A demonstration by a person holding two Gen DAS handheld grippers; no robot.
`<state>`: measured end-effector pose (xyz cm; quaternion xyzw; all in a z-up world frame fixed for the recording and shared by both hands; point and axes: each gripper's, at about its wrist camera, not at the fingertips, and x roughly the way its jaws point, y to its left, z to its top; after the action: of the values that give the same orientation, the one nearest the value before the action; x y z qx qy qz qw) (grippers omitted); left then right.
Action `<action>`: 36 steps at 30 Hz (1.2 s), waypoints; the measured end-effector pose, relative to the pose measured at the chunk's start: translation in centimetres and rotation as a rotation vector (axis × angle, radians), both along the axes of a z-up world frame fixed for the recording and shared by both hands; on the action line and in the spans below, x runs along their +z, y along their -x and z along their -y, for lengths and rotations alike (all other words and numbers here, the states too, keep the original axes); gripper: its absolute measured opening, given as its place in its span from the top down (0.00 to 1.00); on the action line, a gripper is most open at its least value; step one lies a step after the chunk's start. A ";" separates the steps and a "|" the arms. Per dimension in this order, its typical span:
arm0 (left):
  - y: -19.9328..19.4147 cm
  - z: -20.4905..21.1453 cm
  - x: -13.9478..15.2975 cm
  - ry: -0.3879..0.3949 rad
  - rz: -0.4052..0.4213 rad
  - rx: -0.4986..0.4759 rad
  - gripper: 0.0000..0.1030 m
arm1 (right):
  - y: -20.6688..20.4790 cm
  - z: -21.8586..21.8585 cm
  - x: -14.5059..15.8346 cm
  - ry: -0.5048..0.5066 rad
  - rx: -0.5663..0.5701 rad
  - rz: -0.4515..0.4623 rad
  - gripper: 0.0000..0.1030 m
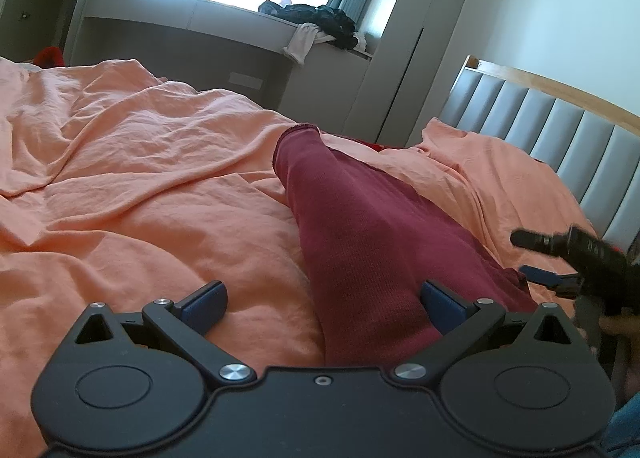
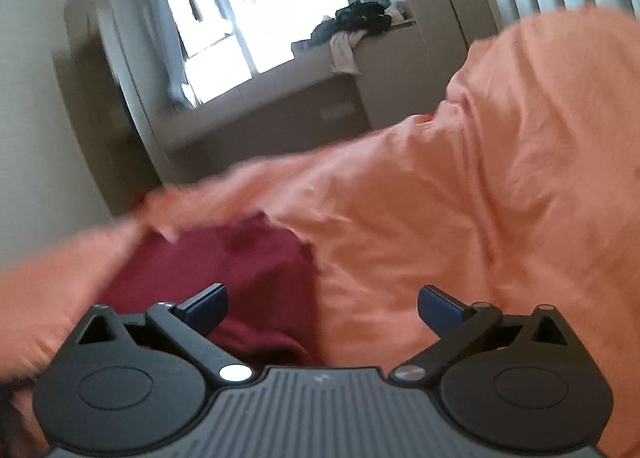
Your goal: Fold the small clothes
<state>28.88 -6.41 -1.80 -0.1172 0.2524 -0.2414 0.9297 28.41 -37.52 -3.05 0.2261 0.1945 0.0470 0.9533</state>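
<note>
A long, narrow dark red garment lies on the orange bed sheet, stretching away from me toward the headboard. My left gripper hovers open over its near end, with its right finger above the cloth and its left finger above the sheet, and it grips nothing. At the right edge of the left wrist view my right gripper is open beside the garment's right edge. In the right wrist view the right gripper is wide open and empty. There the red garment sits left of centre, and the picture is blurred.
The rumpled orange sheet covers the whole bed. A grey padded headboard with a wooden rim stands at the right. Behind the bed are a window ledge with a pile of dark and white clothes and a tall pale wardrobe.
</note>
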 end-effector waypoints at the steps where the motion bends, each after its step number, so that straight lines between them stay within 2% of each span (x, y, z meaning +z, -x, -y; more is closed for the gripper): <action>1: 0.0 0.0 0.0 -0.002 0.000 0.002 0.00 | -0.4 0.4 -0.2 -0.051 0.012 0.003 0.00; 5: 0.1 0.1 0.1 -0.007 -0.001 0.008 0.00 | -2.7 1.1 -1.6 -0.217 0.050 -0.009 0.00; 10: 0.3 0.1 0.2 -0.010 -0.007 0.012 0.00 | -4.9 0.6 -3.5 -0.301 0.121 -0.047 0.00; 15: 0.2 0.2 0.3 -0.012 -0.011 0.016 0.00 | -5.0 -1.4 -3.9 -0.172 0.107 -0.034 0.09; 19: 0.2 0.2 0.4 -0.013 -0.014 0.019 0.00 | -4.3 -2.2 -3.7 -0.122 0.125 -0.003 0.22; 21: 0.2 0.3 0.4 -0.012 -0.016 0.021 0.00 | -4.1 -2.5 -3.7 -0.111 0.133 0.003 0.25; 36: 0.6 0.0 0.3 0.008 0.000 0.014 0.00 | -3.7 -2.9 -4.1 -0.119 0.104 0.012 0.26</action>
<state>28.27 -6.42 -1.45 -0.1224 0.2505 -0.2359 0.9309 32.14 -34.66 -7.12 0.2717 0.1971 0.1091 0.9356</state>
